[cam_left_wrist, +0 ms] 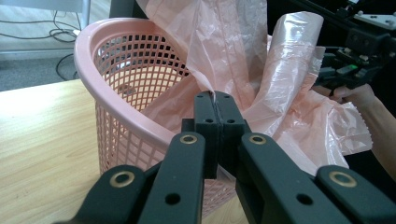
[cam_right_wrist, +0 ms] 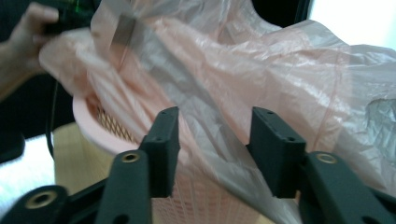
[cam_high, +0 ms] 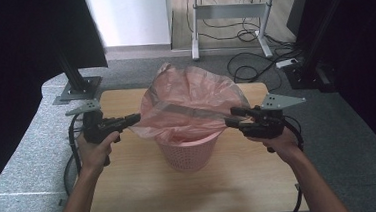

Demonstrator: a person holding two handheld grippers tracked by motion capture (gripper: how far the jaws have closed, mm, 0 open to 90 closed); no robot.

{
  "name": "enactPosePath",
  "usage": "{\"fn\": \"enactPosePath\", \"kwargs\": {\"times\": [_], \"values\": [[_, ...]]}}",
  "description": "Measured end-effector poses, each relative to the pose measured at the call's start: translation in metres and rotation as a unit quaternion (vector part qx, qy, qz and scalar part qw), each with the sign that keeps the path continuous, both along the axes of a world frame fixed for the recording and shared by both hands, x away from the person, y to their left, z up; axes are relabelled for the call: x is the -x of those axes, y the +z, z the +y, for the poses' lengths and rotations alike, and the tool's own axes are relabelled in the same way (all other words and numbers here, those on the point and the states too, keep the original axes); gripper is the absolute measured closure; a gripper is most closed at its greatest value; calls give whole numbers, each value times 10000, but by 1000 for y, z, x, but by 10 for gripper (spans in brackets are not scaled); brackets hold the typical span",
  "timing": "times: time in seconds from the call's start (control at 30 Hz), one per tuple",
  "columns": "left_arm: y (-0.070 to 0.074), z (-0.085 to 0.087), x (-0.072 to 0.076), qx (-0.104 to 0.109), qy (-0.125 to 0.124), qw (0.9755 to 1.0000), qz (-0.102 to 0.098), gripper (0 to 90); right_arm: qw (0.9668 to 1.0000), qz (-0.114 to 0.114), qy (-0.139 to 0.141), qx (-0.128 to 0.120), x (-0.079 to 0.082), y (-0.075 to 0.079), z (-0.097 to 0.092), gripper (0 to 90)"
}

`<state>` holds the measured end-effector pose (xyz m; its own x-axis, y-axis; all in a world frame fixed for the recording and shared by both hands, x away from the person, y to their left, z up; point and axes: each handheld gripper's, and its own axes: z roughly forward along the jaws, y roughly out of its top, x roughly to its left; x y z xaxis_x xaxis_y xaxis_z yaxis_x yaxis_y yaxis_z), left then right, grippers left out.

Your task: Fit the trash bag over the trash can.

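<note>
A pink mesh waste basket [cam_high: 189,153] stands in the middle of the wooden table [cam_high: 131,190]. A thin pink plastic bag [cam_high: 190,101] hangs in it, and its mouth is stretched wide above the rim. My left gripper [cam_high: 136,118] is at the bag's left side. In the left gripper view it [cam_left_wrist: 215,95] is shut on a fold of the bag [cam_left_wrist: 233,46] above the basket rim [cam_left_wrist: 93,56]. My right gripper [cam_high: 232,118] is at the bag's right edge. In the right gripper view its jaws [cam_right_wrist: 212,126] stand apart, with loose bag film [cam_right_wrist: 243,74] between them.
The table stands on grey carpet. A dark stand base [cam_high: 79,88] sits behind its far left corner. A desk frame [cam_high: 229,13] and floor cables [cam_high: 253,61] lie beyond. Bare wood surrounds the basket, widest toward the near edge.
</note>
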<state>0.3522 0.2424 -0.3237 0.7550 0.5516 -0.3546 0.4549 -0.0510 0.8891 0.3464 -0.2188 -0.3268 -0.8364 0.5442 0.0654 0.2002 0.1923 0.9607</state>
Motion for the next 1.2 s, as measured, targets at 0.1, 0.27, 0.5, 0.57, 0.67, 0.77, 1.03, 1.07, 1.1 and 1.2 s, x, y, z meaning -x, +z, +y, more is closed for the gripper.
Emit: {"fn": "enactPosePath", "kwargs": {"times": [0.1,0.27,0.5,0.57,0.67,0.77,1.03,1.07,1.1,1.2], "values": [[0,0,-1,33,-10,10000,19,893,9999,128,-64,-33,-4,1,5,407],[0,-1,-1,47,-16,10000,31,893,9994,153,-271,-136,-10,1,11,369],[0,0,2,44,-13,10000,5,892,9990,175,-249,315,-2,-2,22,675],[-1,2,4,64,-22,10000,13,892,9994,81,-210,280,5,-4,21,779],[-4,4,7,72,-44,10000,14,892,9999,45,2,128,19,-8,15,885],[-10,4,10,131,-133,9998,83,894,9992,158,356,-114,33,-17,10,893],[-23,9,16,212,-249,9993,154,896,9958,49,918,5,53,-39,20,893],[-25,10,16,250,-276,9992,170,897,9956,11,934,82,54,-42,23,893],[-27,12,16,270,-295,9990,189,897,9949,-11,1006,112,56,-44,26,894],[-33,16,18,313,-362,9986,216,897,9931,-158,1119,309,60,-50,35,894]]}}
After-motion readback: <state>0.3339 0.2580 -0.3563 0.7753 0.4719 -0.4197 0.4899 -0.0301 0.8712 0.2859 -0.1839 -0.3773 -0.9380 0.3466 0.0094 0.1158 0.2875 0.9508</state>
